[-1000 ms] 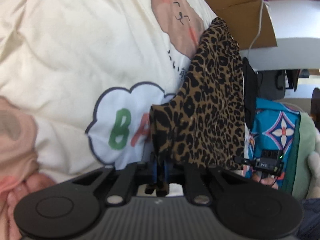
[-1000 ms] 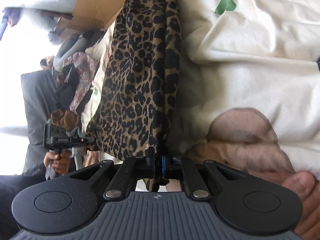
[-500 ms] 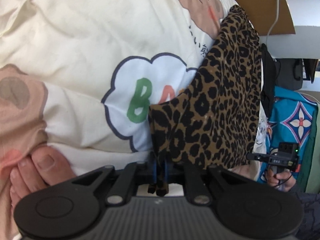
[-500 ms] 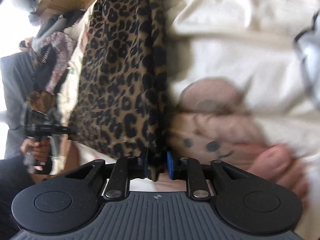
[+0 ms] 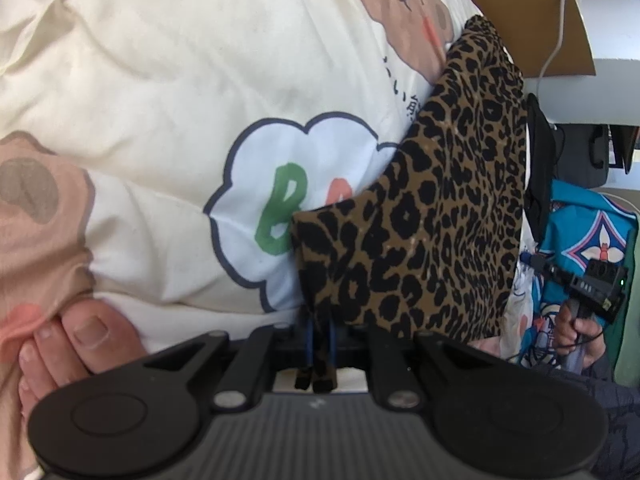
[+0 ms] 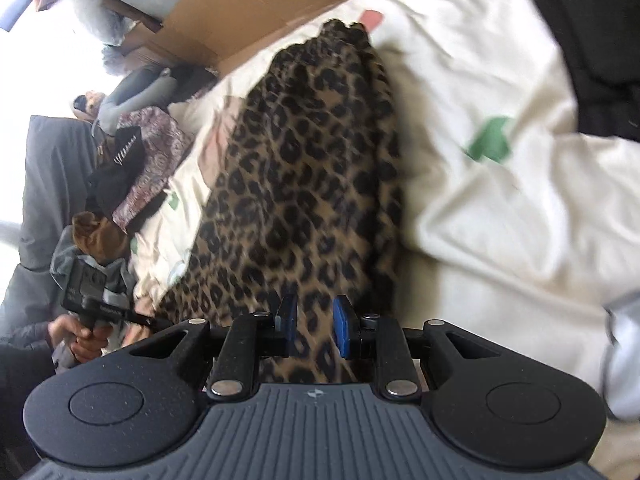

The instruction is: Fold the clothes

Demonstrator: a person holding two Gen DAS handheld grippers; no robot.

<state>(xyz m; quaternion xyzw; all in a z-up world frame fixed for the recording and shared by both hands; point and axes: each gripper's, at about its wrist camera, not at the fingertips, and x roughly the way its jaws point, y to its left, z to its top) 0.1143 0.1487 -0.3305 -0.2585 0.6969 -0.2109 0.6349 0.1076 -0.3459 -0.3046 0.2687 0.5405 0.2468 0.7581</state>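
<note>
A leopard-print garment [image 5: 440, 208] hangs over a cream duvet [image 5: 160, 80] printed with cartoon bears and a cloud. My left gripper [image 5: 318, 336] is shut on the garment's lower corner, and the cloth bunches between its blue pads. In the right wrist view the same garment [image 6: 296, 184] lies stretched along the duvet [image 6: 500, 208]. My right gripper [image 6: 316, 324] is open just above its near end, with its blue pads [image 6: 343, 330] apart and holding nothing.
A cardboard box [image 6: 248, 8] stands past the far end of the duvet. A pile of other clothes [image 6: 140, 152] lies at the left, a black garment [image 6: 592, 40] at the top right. Bare toes [image 5: 80, 336] rest on the duvet, beside a teal patterned cloth [image 5: 592, 232].
My right gripper has opened and let go of the leopard garment, which now lies on the duvet. The left gripper keeps its hold and has moved little.
</note>
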